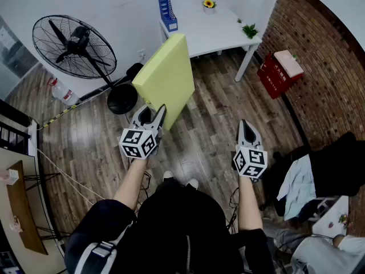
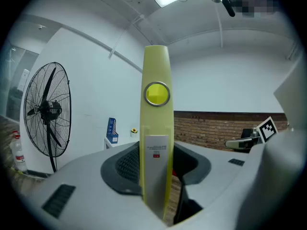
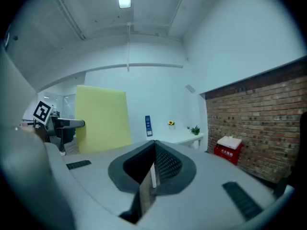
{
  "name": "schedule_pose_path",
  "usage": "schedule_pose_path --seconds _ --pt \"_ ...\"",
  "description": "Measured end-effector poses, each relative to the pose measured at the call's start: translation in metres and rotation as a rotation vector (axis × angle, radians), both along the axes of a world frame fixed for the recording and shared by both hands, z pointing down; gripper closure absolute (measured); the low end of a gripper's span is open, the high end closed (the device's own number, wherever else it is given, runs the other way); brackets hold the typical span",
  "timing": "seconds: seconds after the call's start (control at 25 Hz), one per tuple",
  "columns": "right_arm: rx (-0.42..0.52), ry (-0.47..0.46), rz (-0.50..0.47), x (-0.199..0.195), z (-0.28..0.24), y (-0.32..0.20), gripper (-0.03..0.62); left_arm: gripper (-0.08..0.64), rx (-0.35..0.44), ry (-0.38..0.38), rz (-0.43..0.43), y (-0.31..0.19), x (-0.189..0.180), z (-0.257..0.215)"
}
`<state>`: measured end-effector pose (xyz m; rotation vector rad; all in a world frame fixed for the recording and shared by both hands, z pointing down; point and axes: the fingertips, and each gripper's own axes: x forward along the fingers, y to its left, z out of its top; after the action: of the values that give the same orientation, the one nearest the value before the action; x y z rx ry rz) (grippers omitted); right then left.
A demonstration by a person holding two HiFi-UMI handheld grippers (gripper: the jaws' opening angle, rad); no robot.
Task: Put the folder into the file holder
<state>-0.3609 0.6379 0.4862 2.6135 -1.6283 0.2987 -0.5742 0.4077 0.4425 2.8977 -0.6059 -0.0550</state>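
Clamped by its lower end in the left gripper [image 1: 151, 114]: a thick, box-shaped folder [image 1: 166, 80], matte pale yellow-green, with smooth flat faces and a rounded spine bearing a metal-ringed finger hole and a white label. Held up on end above the wood-plank floor [image 1: 211, 124], well apart from the blue slotted file holder [image 1: 167, 11] at the back of the white table [image 1: 219, 30]. On the right gripper [image 1: 246, 129], ribbed dark pads pressed together, nothing between. At left, a round wire-caged fan [image 1: 74, 46].
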Motion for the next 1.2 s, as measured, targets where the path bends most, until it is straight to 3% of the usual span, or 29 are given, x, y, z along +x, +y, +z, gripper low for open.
schedule_pose_path --seconds 0.4,1.2 --pt "-0.006 -0.018 0.014 -0.014 0.004 -0.007 0.588 0.37 0.003 -0.013 -0.005 -0.015 -0.018 0.0" --pt "-0.024 -0.062 0.006 0.018 0.021 0.007 0.588 0.37 -0.019 0.021 -0.011 -0.016 0.015 0.002"
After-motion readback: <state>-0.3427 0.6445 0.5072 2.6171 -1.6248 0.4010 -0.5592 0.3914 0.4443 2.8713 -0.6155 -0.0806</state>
